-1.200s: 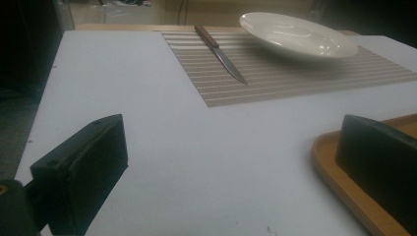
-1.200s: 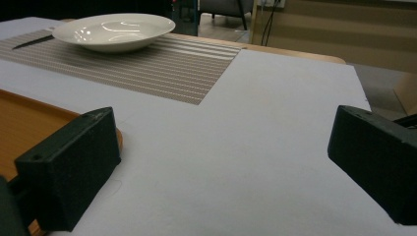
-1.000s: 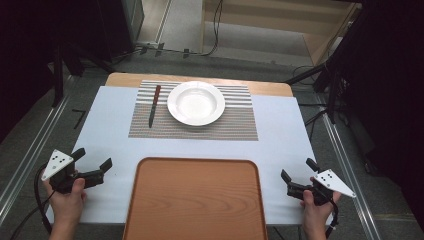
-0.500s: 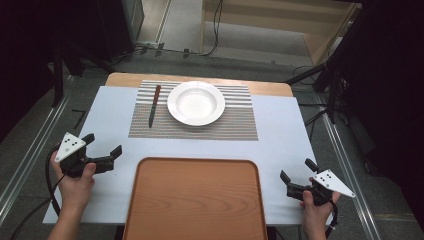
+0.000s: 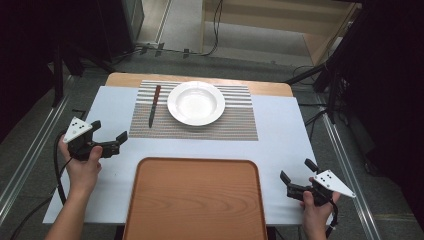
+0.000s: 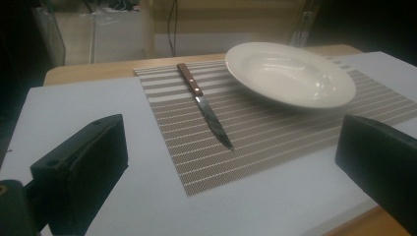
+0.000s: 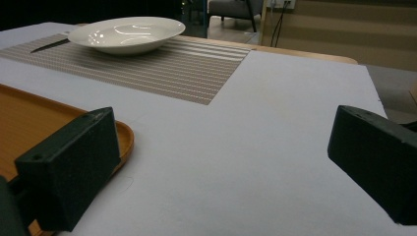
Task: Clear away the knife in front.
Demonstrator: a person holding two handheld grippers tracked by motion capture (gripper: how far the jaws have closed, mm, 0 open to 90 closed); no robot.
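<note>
A white plate (image 5: 195, 102) (image 6: 290, 72) (image 7: 128, 33) rests on a striped placemat (image 5: 235, 122) at the far middle of the table. A wooden-handled knife (image 5: 154, 104) (image 6: 204, 104) lies on the mat to the plate's left, blade toward me. An empty wooden tray (image 5: 195, 200) (image 7: 29, 123) sits at the near middle. My left gripper (image 5: 109, 130) (image 6: 231, 162) is open, held above the table left of the tray, facing the knife. Open as well, my right gripper (image 5: 296, 170) (image 7: 221, 162) hovers at the near right beside the tray.
A pale blue-white sheet (image 5: 295, 130) covers the wooden table, whose far edge (image 5: 270, 88) shows behind the mat. Dark floor, metal rails and cables surround the table.
My left gripper has moved forward and to the right, from the near left corner toward the placemat's near left corner. The right gripper has stayed put.
</note>
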